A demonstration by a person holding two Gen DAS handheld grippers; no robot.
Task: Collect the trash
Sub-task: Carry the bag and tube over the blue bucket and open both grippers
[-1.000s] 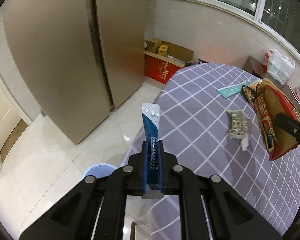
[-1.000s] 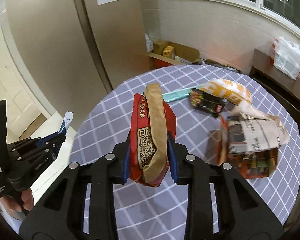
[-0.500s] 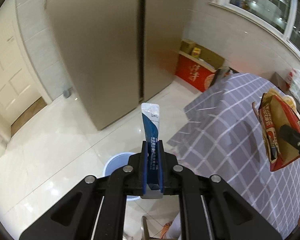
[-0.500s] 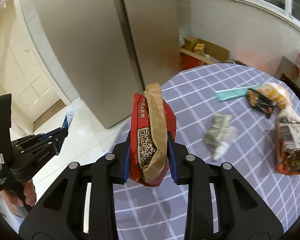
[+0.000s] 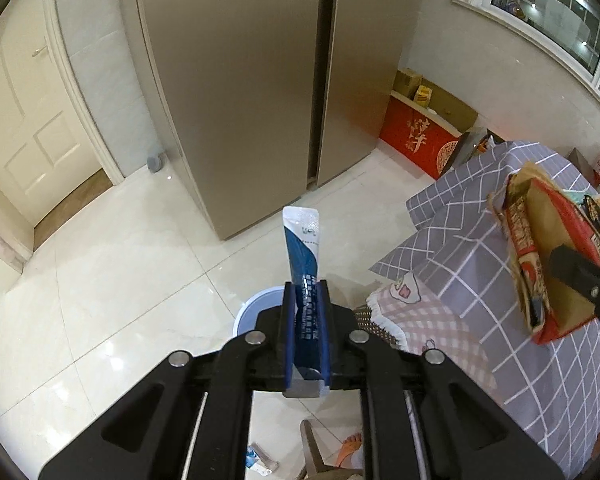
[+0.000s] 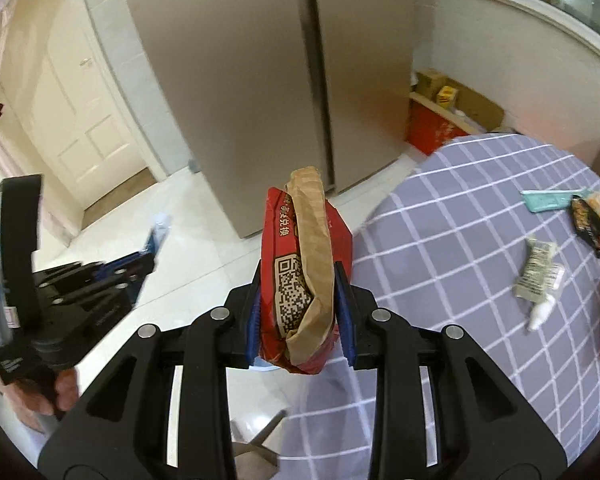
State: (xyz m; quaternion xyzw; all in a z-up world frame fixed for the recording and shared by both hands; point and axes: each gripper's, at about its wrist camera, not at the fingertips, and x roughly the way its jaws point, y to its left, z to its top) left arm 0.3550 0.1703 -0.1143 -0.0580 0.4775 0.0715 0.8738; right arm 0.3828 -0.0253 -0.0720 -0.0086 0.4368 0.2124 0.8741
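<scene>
Left gripper: jaws just easing apart, sachet loose between, centre frame over bin. Light, limp, slippery. Right gripper pinching crumpled bag mid-body.

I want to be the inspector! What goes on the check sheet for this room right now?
Surface: round table under a grey checked cloth.
Job's things: blue sachet; red snack bag; pale blue bin on the floor below the sachet.
Clutter: green wrapper, crumpled small wrapper and dark snack packet, all lying on the table.
Grippers: left gripper, jaws have just been opening, sachet between them, grip unclear; right gripper, jaws clamped on the snack bag.
Cables: nothing seen.
Surroundings: tall fridge, white door, red box, shiny tiled floor.
</scene>
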